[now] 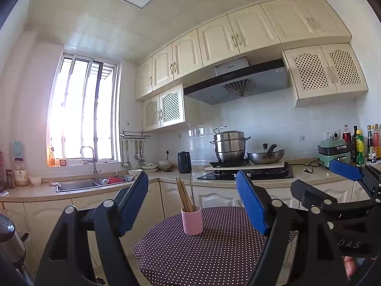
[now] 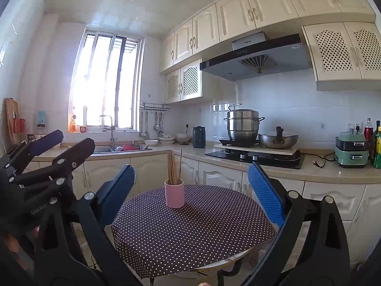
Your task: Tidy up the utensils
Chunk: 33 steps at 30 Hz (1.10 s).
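Left tongs (image 1: 193, 205) and right tongs (image 2: 190, 190) both spread wide and empty, level above the polka-dot counter's (image 2: 190, 233) near edge, pink cup (image 2: 174, 193) near its far edge, upright chopsticks (image 2: 172, 168) inside.

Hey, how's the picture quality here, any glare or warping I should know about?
Left wrist view: the window is blown out white, and the cabinets bow with fisheye distortion. Right wrist view: same window glare, the dotted table stays sharp, and the corners are dark.
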Each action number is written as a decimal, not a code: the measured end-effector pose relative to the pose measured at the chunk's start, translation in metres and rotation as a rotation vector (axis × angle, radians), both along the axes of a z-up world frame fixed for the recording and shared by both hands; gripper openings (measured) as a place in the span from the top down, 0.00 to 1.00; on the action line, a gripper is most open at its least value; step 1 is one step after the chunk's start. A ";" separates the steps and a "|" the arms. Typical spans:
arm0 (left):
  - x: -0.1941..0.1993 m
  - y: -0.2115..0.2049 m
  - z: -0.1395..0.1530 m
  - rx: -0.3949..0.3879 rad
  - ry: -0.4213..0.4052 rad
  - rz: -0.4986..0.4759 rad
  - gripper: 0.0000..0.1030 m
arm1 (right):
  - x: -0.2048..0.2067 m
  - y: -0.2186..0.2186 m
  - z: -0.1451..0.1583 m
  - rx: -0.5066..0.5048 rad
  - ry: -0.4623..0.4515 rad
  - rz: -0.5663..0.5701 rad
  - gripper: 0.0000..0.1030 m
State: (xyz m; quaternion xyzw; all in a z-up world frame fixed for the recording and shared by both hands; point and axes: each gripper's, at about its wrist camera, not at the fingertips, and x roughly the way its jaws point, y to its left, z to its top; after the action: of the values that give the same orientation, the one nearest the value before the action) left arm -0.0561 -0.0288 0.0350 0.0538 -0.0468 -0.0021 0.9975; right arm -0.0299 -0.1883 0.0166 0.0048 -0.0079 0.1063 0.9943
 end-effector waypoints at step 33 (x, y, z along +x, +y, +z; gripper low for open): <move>-0.002 0.002 -0.004 0.008 0.006 0.008 0.28 | 0.000 0.001 -0.004 -0.005 0.016 -0.010 0.09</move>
State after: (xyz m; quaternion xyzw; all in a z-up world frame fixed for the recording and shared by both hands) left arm -0.0580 -0.0266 0.0306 0.0579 -0.0436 0.0014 0.9974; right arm -0.0303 -0.1875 0.0124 0.0031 0.0005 0.1015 0.9948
